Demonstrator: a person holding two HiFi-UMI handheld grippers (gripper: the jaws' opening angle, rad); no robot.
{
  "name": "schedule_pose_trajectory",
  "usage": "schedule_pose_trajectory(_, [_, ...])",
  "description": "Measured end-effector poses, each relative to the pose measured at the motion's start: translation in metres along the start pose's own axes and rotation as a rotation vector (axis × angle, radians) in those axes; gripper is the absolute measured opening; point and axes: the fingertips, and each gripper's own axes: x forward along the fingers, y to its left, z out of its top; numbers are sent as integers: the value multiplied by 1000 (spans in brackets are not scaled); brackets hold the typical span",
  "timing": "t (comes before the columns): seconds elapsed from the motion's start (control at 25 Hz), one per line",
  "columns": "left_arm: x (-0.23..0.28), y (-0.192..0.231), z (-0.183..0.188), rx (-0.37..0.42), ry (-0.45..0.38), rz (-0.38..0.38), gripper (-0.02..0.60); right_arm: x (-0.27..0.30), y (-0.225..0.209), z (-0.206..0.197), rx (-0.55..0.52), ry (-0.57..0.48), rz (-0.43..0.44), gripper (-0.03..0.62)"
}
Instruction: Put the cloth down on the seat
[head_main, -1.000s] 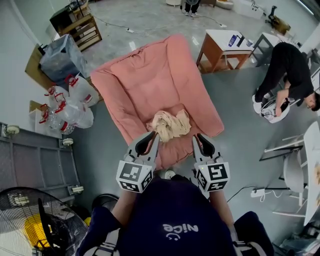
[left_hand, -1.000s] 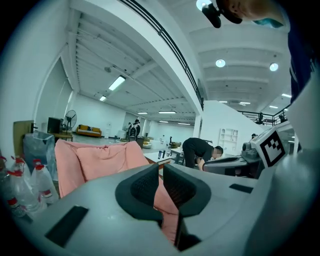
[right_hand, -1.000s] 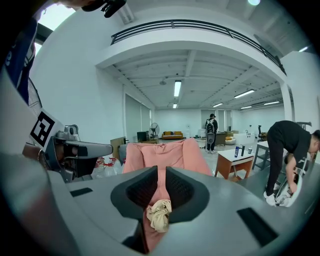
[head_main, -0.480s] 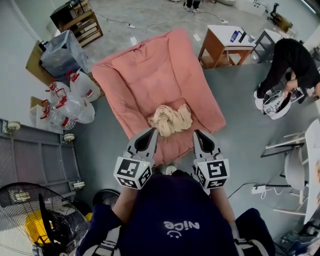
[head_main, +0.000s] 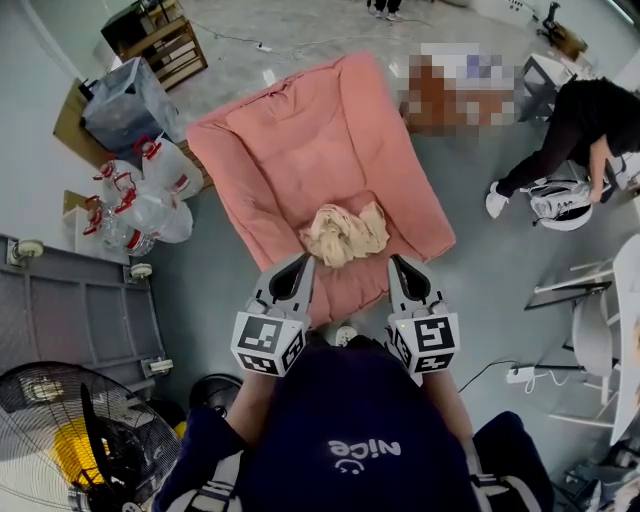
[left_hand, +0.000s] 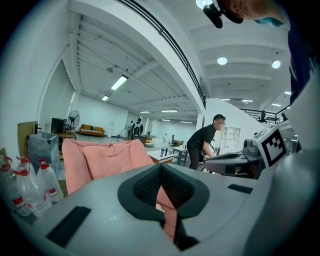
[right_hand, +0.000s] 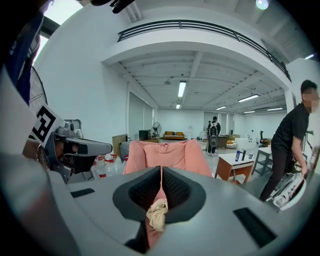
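Observation:
A crumpled beige cloth (head_main: 345, 232) lies on the front of the pink armchair's seat (head_main: 300, 170), free of both grippers. My left gripper (head_main: 303, 263) is just short of the seat's front edge, left of the cloth, with its jaws shut and empty. My right gripper (head_main: 397, 262) is level with it on the cloth's right side, also shut and empty. In the right gripper view the cloth (right_hand: 157, 214) shows through the slit below the shut jaws of the right gripper (right_hand: 161, 170). The left gripper view shows the left gripper (left_hand: 160, 166) shut, with the pink chair (left_hand: 105, 159) beyond it.
Water jugs (head_main: 140, 200), a bagged bin (head_main: 120, 105) and a wooden shelf (head_main: 160, 45) stand left of the chair. A fan (head_main: 60, 440) is at the lower left. On the right a person (head_main: 580, 125) bends over; white chairs (head_main: 600, 330) and a power strip (head_main: 520, 375) are nearby.
Both grippers' jaws have closed. The cloth stays on the seat. The person at the right has shifted position.

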Motion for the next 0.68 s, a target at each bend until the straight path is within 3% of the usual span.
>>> schedule_pose_trajectory(0.28, [0,-2,-2,52,16,-2,20,1,2,-3,4,4,0,52])
schedule_pose_trajectory(0.68, [2,5,-4,57,18,11,20,6,1,-4,7,3,-6,52])
